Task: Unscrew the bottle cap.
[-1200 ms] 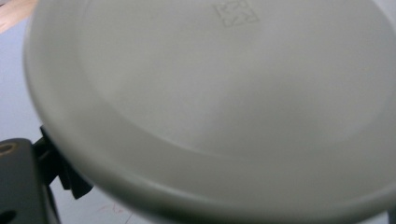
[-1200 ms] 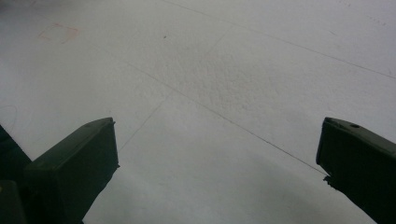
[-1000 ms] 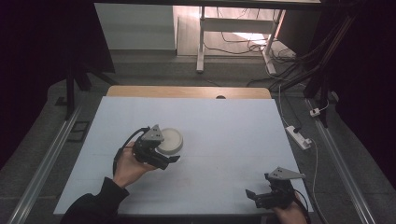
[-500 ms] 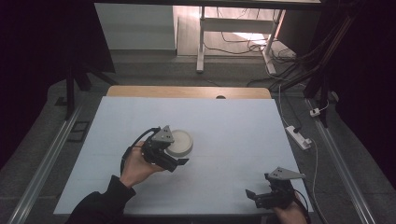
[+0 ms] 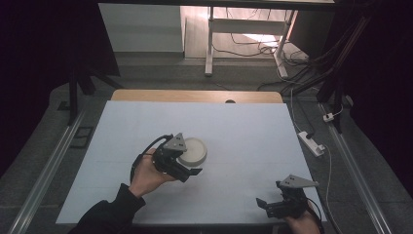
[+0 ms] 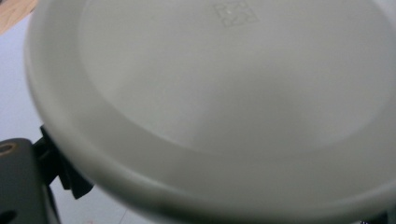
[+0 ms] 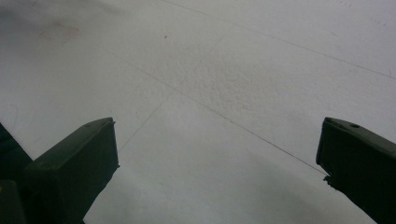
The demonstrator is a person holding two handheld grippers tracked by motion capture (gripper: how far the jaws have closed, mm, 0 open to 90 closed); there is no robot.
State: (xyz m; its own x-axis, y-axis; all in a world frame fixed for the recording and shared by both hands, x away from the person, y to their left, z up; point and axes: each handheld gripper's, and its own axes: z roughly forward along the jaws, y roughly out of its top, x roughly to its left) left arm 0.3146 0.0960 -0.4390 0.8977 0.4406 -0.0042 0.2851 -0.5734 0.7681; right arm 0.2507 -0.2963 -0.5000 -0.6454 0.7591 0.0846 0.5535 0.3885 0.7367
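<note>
a lab-like recording room: dark surrounds, white-covered table point(image 5: 243, 126), loose floor cables point(image 5: 253, 48), power strip point(image 5: 310, 143), metal rails point(image 5: 44, 175).

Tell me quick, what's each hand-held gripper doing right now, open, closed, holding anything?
Left hand-held gripper: at the white round dish; grip cannot be told.
Right hand-held gripper: open, empty, low over the table.

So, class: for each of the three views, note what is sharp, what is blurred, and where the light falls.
High view: dark surroundings, lit white table. Left gripper view: the white dish fills it, soft and out of focus. Right gripper view: table texture sharp mid-frame, upper left corner in shadow.
</note>
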